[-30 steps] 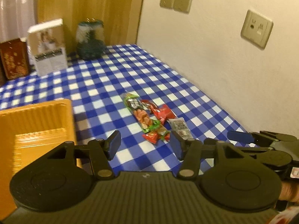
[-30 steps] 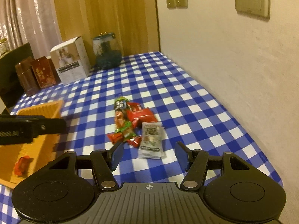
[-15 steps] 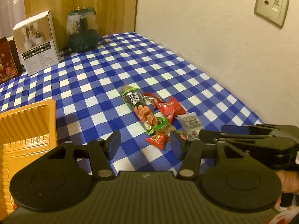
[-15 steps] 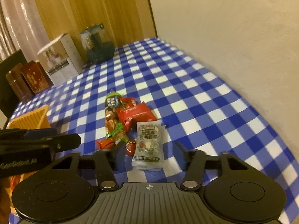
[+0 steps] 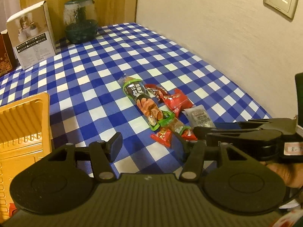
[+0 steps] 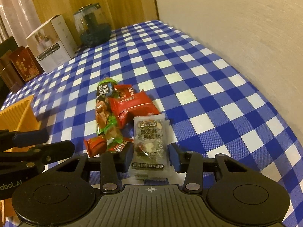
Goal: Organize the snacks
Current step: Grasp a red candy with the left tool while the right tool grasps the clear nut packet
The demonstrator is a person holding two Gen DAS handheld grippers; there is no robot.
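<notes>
Checked desk (image 6: 189, 60) carried most snacks loose at twelve o'clock. My right hand-held gripper (image 6: 149, 157), jaws closing, straddled the nut bar (image 6: 148, 141); left one (image 5: 151, 143) gaped. Tray (image 5: 22, 124) nearly empty.

A blue-checked table (image 6: 208, 87) holds a snack pile (image 6: 121, 113) mid-table, a yellow tray (image 5: 22, 124) left, boxes (image 5: 32, 34) and a jar (image 5: 81, 20) at the far edge.

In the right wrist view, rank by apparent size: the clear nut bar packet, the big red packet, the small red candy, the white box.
1. white box
2. clear nut bar packet, helped by nearness; close to the box
3. big red packet
4. small red candy
</notes>
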